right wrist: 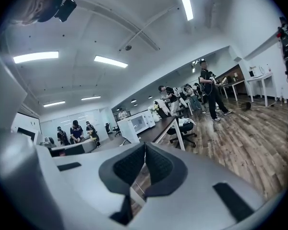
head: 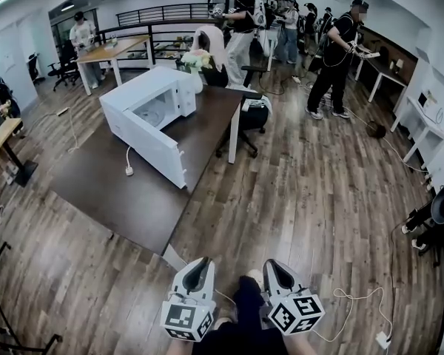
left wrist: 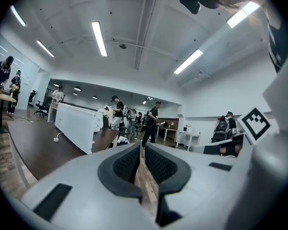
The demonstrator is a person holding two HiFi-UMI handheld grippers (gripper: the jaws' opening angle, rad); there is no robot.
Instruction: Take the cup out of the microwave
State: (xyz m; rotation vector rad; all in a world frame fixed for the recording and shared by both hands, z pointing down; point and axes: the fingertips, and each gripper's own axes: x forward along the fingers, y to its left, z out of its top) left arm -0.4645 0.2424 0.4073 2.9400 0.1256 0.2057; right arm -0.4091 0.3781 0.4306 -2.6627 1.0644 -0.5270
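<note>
A white microwave (head: 149, 109) stands on a dark table (head: 133, 198), its door (head: 152, 152) swung open toward me. Inside I see only the cavity and its round plate; no cup can be made out from here. Both grippers are low at the bottom of the head view, well short of the table. My left gripper (head: 200, 267) is shut and empty, its pads meeting (left wrist: 140, 158). My right gripper (head: 271, 268) is also shut with nothing between its pads (right wrist: 144, 158). The microwave (left wrist: 77, 125) sits far ahead to the left in the left gripper view and small in the distance (right wrist: 133, 123) in the right gripper view.
A plug and cord (head: 129, 170) lie on the table beside the microwave. Flowers (head: 194, 61) stand at its far end, with an office chair (head: 250, 117) by the right side. A white cable (head: 355, 302) trails over the wooden floor. Several people stand beyond.
</note>
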